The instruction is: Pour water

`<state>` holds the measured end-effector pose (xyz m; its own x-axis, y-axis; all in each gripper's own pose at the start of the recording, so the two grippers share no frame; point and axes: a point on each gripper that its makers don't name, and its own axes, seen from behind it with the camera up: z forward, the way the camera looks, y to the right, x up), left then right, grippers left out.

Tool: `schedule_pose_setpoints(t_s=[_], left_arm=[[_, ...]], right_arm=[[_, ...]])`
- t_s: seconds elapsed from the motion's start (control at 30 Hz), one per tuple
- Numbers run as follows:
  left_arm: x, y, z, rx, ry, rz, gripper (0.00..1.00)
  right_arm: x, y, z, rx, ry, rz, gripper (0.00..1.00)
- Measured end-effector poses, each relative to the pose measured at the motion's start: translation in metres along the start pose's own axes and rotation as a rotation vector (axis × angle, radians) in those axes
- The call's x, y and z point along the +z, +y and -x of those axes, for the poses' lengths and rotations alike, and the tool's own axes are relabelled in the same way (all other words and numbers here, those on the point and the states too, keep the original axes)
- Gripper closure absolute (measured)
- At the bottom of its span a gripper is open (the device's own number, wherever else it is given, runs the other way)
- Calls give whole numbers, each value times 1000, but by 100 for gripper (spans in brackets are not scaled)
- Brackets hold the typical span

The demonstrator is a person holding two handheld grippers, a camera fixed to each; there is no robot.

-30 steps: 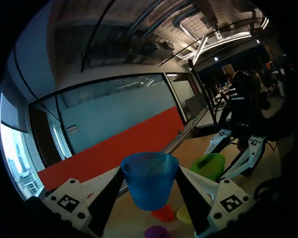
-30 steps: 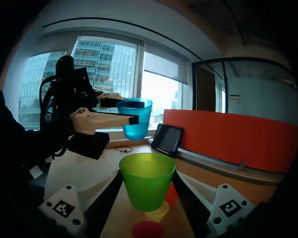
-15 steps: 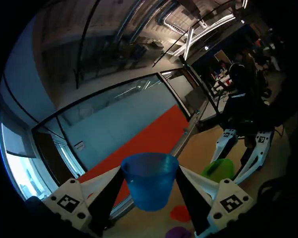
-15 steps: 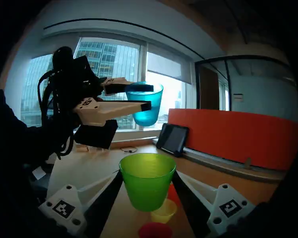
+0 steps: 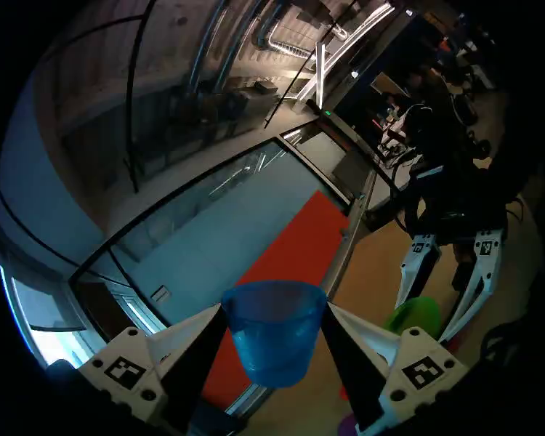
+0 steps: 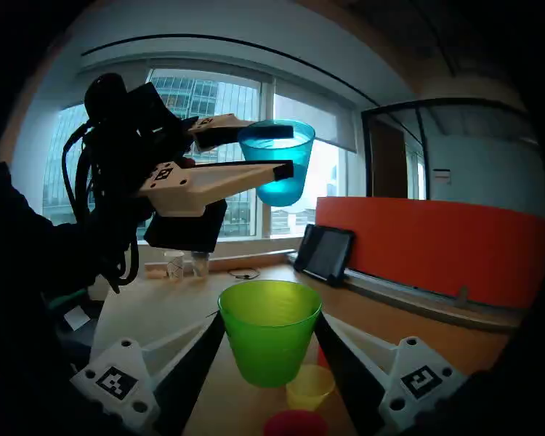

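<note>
left gripper [image 5: 274, 323] clamped on the blue cup [image 5: 274, 345], a finger pressing on each side of its wall; right gripper [image 6: 270, 327] likewise gripping the green cup [image 6: 270, 345] just below the rim; in the right gripper view the blue cup hangs in the air, higher than the green one and beyond it, roughly upright, rim on top; no stream visible, and the translucent plastic doesn't let me tell the water level; green cup looks empty, mouth up, held over the table [image 6: 156, 309]; my read: lined up for the pour, tilt not yet begun; risks: 1) blue cup isn't squarely over the green mouth, so tipping from here could drop the stream short or past the rim; needs closing in first; 2) height gap between the cups is generous, so even a good aim may splash out; 3) both cups are tapered and smooth, held by two thin fingers only; a fast roll could let the blue one pivot or slide in the grip; 4) a spill lands on the table near the yellow cup [image 6: 310, 385], the red cup [image 6: 296, 423], and not far from the tablet [image 6: 323, 254] propped beside the orange partition [image 6: 447, 247]; slow roll, low drop, green cup kept level
</note>
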<state>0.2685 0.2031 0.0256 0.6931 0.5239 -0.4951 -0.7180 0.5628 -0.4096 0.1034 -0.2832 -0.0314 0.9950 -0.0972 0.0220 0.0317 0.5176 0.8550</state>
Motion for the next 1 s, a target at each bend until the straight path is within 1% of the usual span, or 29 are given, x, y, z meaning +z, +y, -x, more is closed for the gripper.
schedule_pose_setpoints(t_s=[0.2, 0.4, 0.7, 1.0], left_arm=[[3, -2, -4, 67, 7, -6, 13], [7, -3, -7, 121, 14, -6, 13], [10, -6, -10, 208, 14, -19, 13], [12, -5, -13, 291, 16, -21, 13]], right_arm=[[1, -3, -2, -2, 2, -7, 10], [2, -4, -3, -2, 4, -11, 10], [4, -3, -3, -1, 4, -10, 10], [3, 1, -4, 1, 6, -5, 10]])
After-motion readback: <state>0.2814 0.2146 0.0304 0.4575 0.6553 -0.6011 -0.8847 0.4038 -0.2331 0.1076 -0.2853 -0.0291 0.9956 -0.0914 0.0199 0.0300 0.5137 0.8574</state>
